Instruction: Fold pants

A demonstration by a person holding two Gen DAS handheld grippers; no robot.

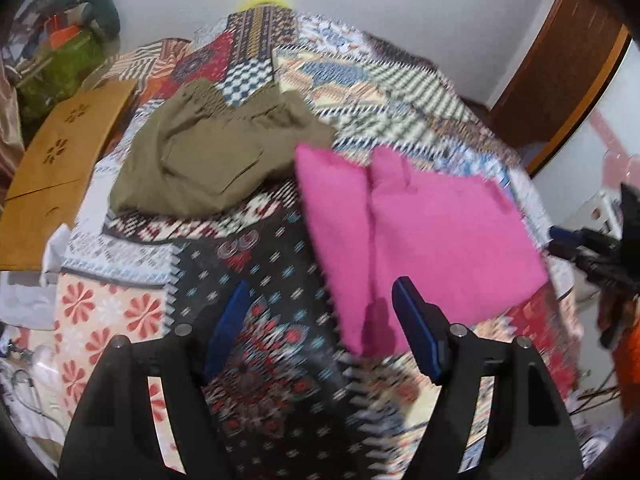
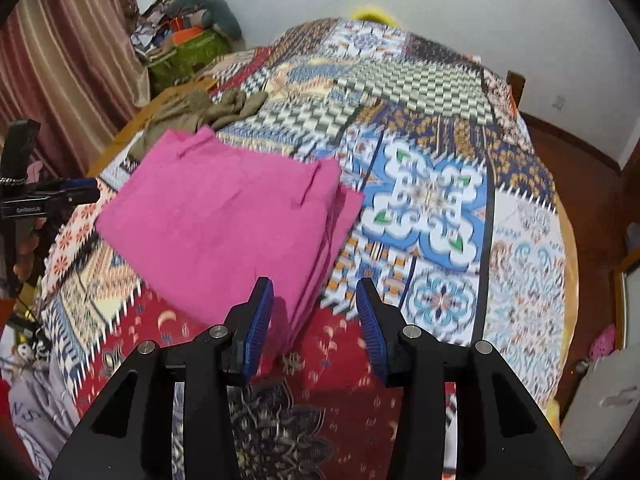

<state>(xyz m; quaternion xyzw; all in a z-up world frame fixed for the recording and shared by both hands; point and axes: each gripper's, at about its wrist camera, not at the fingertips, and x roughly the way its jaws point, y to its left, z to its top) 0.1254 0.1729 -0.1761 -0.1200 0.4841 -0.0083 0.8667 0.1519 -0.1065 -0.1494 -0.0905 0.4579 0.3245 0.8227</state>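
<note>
Pink pants (image 1: 420,232) are lying folded flat on the patchwork bedspread (image 2: 432,200), just beyond both my claws. I am holding my left gripper (image 1: 320,328) with its jaws wide apart and nothing between them. My right gripper (image 2: 316,320) is hanging beside the fold's near corner, jaws parted and gripping nothing. Olive trousers (image 1: 208,160) are lying crumpled further back.

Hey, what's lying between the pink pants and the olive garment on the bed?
Nothing lies between them: in the left wrist view the folded pink pants sit right beside the olive garment, with only a sliver of patterned bedspread showing.
</note>
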